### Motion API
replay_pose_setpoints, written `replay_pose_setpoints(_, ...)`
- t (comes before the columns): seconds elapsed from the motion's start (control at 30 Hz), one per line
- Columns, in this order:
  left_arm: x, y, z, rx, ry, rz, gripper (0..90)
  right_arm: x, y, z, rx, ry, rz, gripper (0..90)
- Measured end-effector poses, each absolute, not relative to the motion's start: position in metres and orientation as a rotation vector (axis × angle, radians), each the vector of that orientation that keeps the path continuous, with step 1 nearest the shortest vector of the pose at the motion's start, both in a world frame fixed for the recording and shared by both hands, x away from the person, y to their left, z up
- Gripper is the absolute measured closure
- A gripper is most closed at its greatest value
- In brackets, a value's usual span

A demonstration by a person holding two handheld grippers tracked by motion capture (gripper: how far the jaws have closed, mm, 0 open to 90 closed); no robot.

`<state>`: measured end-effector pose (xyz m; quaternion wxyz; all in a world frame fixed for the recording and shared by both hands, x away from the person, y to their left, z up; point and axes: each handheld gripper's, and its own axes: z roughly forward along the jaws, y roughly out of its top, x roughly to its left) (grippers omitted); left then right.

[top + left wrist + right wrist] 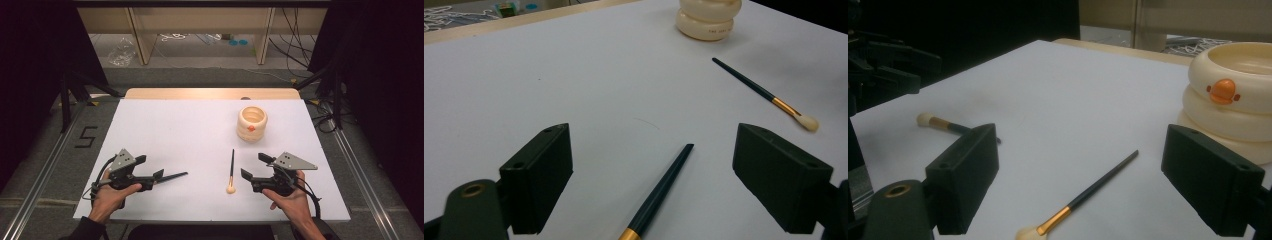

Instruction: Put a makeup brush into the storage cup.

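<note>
Brush (659,192) btwn left hand-held gripper (669,180) jaws.

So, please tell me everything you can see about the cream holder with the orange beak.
The holder is a cream, glossy cup that looks like plastic or ceramic, shaped as three stacked rings. An orange duck beak with two small dot eyes sits on its side. It stands upright on the white table, at the far right, open at the top; nothing sticks out of it. Nothing else touches it; the nearer brush lies apart.
</note>
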<state>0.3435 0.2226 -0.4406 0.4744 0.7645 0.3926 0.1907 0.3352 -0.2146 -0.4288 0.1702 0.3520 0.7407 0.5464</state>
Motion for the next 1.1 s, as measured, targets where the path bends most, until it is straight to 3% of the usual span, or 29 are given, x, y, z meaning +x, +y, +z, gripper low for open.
replay_pose_setpoints(0.17,0.349,0.224,-0.435,1.945,0.949,0.479,17.0,0.336,-0.213,-0.43,1.0,2.11,1.558,16.7)
replay_pose_setpoints(0.47,0.366,0.223,-0.448,2.247,0.842,0.432,24.9,0.337,-0.214,-0.43,1.002,2.131,1.509,16.8)
replay_pose_setpoints(0.73,0.373,0.215,-0.453,2.352,0.801,0.396,37.2,0.337,-0.213,-0.431,1.003,2.143,1.501,17.2)
replay_pose_setpoints(0.87,0.374,0.21,-0.449,2.468,0.745,0.379,38.9,0.337,-0.213,-0.431,0.994,2.146,1.509,17.6)
replay_pose_setpoints(1.1,0.378,0.201,-0.451,2.521,0.725,0.34,45.4,0.338,-0.212,-0.433,0.99,2.151,1.51,18.4)
